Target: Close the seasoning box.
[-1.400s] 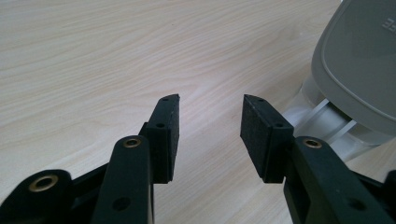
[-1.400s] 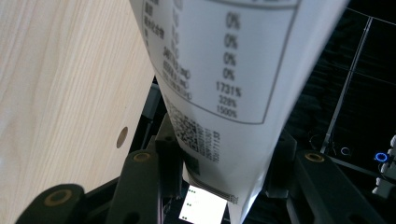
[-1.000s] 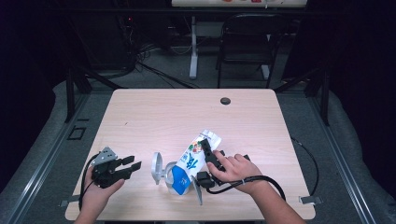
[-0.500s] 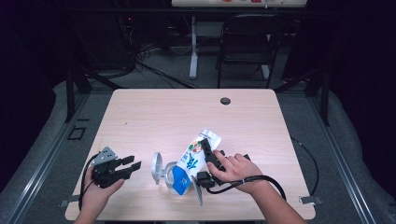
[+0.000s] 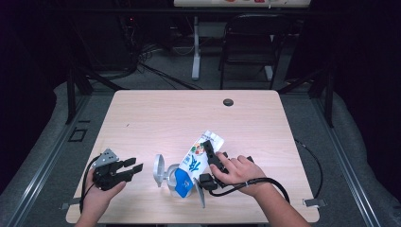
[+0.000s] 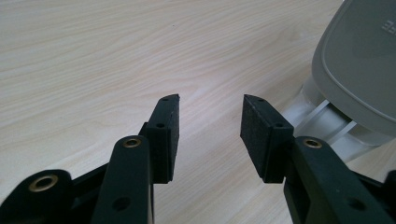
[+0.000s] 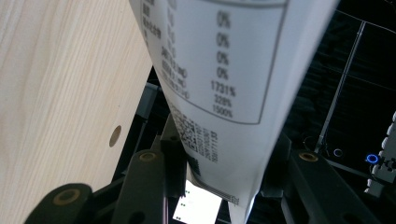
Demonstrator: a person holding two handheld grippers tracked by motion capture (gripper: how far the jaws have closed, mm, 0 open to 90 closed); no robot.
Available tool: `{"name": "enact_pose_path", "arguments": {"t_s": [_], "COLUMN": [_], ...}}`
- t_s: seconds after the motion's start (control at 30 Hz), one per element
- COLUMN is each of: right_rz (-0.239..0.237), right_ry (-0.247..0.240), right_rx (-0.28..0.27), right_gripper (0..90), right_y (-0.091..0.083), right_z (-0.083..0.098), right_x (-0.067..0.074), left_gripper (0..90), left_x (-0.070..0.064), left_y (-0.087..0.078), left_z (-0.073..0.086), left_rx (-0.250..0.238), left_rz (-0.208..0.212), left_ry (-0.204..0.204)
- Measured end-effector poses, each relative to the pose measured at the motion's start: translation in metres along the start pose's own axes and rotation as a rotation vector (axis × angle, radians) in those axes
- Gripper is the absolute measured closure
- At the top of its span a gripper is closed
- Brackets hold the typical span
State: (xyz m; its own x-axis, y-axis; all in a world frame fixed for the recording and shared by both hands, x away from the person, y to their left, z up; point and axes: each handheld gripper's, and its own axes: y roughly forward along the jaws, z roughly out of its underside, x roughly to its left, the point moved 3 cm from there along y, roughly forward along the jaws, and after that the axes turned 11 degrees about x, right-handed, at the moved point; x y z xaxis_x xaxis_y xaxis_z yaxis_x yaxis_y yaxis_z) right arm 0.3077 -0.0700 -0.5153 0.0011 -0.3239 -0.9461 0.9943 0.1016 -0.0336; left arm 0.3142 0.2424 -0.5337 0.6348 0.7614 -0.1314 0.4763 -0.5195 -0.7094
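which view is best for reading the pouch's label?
Right gripper view: the printed panel of the pouch, with percent figures and a code block, sits close between the right gripper jaws. High view shows the whole pouch, small, tipped over an open container. Left gripper view gives that container's grey lid.

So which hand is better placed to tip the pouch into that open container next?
Right, probably. The right gripper already clamps the pouch, which leans over the grey container with its lid up. The left gripper is open and empty beside that container, better suited to steadying it.
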Motion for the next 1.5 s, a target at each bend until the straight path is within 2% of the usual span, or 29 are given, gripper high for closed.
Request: {"name": "enact_pose_path", "arguments": {"t_s": [0.1, 1.5], "right_rz": [0.001, 0.013], "right_ry": [0.019, 0.001], "right_rx": [-0.023, -0.010], "right_gripper": [62.7, 63.6], "right_y": [0.0016, 0.0003], "right_z": [0.0001, 0.0007], "right_x": [0.0012, -0.0012], "left_gripper": [57.8, 57.8], "left_x": [-0.0002, 0.0000], "left_y": [-0.0001, -0.0007], "left_z": [0.0000, -0.0003], "left_rx": [0.000, 0.001], "left_rz": [0.000, -0.003], "left_ry": [-0.002, 0.001]}}
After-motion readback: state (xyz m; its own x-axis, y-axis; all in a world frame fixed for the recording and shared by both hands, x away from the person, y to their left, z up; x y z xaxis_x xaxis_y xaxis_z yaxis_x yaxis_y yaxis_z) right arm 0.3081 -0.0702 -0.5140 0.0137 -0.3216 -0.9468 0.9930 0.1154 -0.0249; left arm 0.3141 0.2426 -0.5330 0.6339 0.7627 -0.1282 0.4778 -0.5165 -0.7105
